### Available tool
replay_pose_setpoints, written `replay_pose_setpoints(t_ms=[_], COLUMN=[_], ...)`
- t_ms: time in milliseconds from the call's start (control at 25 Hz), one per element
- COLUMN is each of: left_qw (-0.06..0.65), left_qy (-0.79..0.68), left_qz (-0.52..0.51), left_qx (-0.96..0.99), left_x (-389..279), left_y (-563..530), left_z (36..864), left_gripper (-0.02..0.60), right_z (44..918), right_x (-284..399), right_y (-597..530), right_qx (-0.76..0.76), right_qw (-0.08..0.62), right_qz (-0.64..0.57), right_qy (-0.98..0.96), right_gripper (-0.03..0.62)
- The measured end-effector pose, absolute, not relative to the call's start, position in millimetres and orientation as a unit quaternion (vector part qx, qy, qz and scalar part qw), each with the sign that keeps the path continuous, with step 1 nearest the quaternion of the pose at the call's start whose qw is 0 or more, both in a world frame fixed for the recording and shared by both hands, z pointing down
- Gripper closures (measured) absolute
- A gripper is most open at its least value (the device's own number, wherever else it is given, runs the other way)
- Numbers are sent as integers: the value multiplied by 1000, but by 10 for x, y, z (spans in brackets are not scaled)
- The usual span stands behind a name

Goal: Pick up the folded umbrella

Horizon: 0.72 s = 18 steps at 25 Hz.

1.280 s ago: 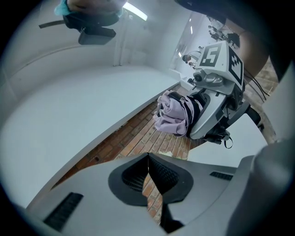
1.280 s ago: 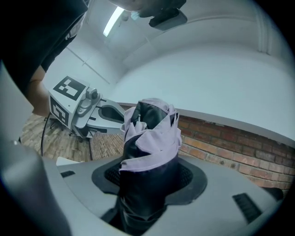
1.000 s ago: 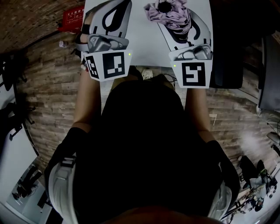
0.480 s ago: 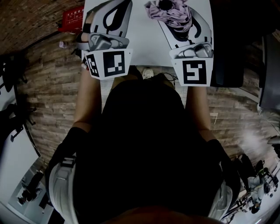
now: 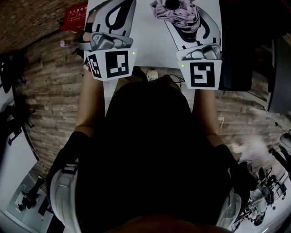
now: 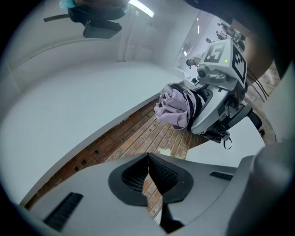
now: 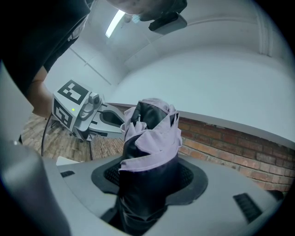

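The folded umbrella (image 7: 150, 138), lilac and black, stands bunched between the pads of my right gripper (image 7: 150, 177), which is shut on it. In the head view the umbrella (image 5: 175, 11) sits at the tip of that gripper (image 5: 191, 20), above the white table (image 5: 148, 45). My left gripper (image 6: 147, 156) is shut, its pads touching with nothing between them. It hangs to the left of the umbrella (image 6: 173, 108), apart from it, and the right gripper (image 6: 216, 106) shows beyond. Both grippers point level over the table.
A brick floor (image 5: 50, 104) surrounds the narrow table. A red box (image 5: 75, 18) lies on the floor at the left. A dark bulky object (image 5: 245, 45) stands right of the table. The person's dark torso fills the lower head view.
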<state>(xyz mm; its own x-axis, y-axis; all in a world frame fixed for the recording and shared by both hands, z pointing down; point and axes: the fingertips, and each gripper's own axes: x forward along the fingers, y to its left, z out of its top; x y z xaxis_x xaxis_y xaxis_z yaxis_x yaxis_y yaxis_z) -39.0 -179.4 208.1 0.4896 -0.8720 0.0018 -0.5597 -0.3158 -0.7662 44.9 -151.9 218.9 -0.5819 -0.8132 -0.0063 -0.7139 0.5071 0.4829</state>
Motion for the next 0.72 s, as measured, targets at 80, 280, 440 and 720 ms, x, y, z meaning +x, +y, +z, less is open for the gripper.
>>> replay_pose_setpoints(t_ms=[80, 280, 440, 720], left_qw=[363, 364, 364, 364], left_qy=[457, 456, 452, 459], left_qz=[-212, -213, -215, -214], left_qx=[-784, -783, -785, -782], left_x=[-390, -384, -378, -490], left_y=[-1781, -1768, -1737, -1749], left_z=[2077, 2062, 2060, 2066], left_gripper=[569, 569, 569, 569], right_z=[2180, 2136, 2148, 2173], right_x=[447, 434, 410, 311], right_y=[-1513, -1497, -1501, -1508], right_qx=[444, 441, 440, 433], right_qw=[107, 104, 105, 105], right_qz=[-222, -228, -225, -230], right_qy=[-861, -862, -863, -865], right_gripper=[350, 350, 349, 349])
